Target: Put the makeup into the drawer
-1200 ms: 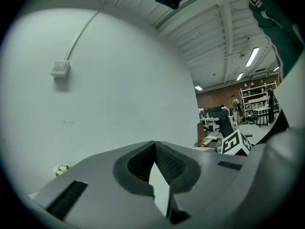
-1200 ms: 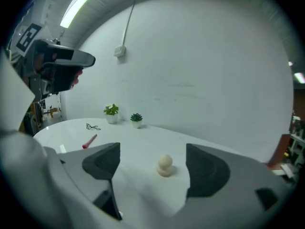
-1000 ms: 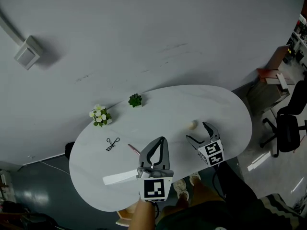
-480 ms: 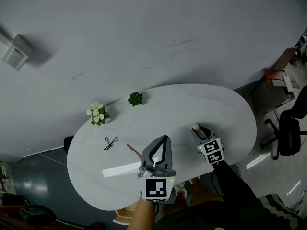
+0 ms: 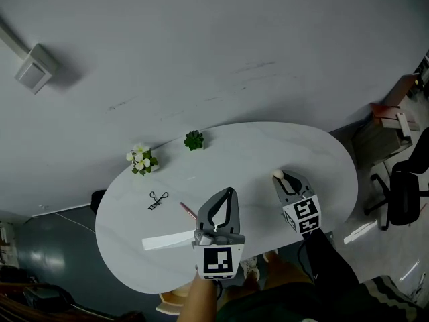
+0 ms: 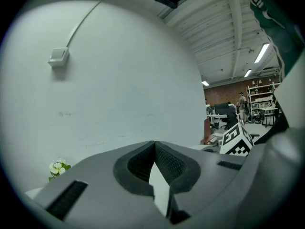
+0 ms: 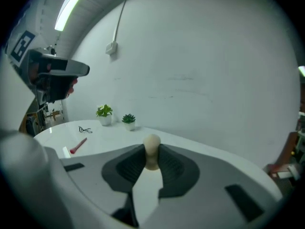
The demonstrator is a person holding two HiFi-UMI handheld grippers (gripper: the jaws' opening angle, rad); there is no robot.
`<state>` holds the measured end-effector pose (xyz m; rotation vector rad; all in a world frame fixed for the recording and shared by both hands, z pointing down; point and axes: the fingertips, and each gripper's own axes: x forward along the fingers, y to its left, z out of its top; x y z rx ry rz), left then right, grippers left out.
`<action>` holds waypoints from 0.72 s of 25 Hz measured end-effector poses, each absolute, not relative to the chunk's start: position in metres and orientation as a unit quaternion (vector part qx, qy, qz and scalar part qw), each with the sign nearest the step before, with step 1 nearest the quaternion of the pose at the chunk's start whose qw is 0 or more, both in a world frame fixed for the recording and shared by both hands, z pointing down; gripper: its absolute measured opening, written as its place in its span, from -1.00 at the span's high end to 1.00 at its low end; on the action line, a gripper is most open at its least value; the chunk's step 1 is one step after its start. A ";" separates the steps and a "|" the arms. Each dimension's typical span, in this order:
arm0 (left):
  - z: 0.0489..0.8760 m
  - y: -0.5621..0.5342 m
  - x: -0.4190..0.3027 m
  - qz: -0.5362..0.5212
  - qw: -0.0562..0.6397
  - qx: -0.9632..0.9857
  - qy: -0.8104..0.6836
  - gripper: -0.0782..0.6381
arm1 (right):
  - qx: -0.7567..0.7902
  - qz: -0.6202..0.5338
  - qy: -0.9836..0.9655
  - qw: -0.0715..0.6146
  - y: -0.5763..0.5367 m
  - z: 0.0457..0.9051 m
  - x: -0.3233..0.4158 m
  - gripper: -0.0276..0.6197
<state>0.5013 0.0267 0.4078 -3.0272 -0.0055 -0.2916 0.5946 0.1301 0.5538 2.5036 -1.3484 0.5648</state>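
A beige egg-shaped makeup sponge (image 5: 277,175) (image 7: 152,142) sits between the pads of my right gripper (image 5: 282,178) (image 7: 152,152), just above the white oval table (image 5: 255,146). The jaws are closing and press on its sides. My left gripper (image 5: 228,193) (image 6: 155,144) is shut with nothing in it, over the table's near middle. A red makeup brush (image 5: 188,210) (image 7: 78,145) and a black eyelash curler (image 5: 157,200) (image 7: 85,129) lie to its left. A white flat strip (image 5: 167,240) lies beside the left gripper's body. I cannot make out a drawer.
A pot of white flowers (image 5: 141,159) and a small green plant (image 5: 194,140) stand at the table's far edge by the grey wall. A black office chair (image 5: 405,180) stands on the floor to the right. The person's shoes (image 5: 253,263) show under the near edge.
My right gripper stood open beside the sponge, then shut on it and rose a little with it. The left gripper has barely moved.
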 end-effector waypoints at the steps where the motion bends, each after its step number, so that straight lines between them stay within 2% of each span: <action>1: 0.405 0.025 0.501 -0.094 0.046 -0.994 0.003 0.78 | 0.861 0.180 -0.460 0.120 0.130 0.539 0.596 0.66; 10: 0.368 0.015 0.496 -0.071 0.054 -0.995 0.038 0.78 | 0.891 0.065 -0.438 0.098 0.147 0.401 0.599 0.65; 18: 0.333 0.014 0.498 -0.040 0.064 -0.995 0.064 0.78 | 0.897 -0.007 -0.436 0.071 0.166 0.326 0.597 0.63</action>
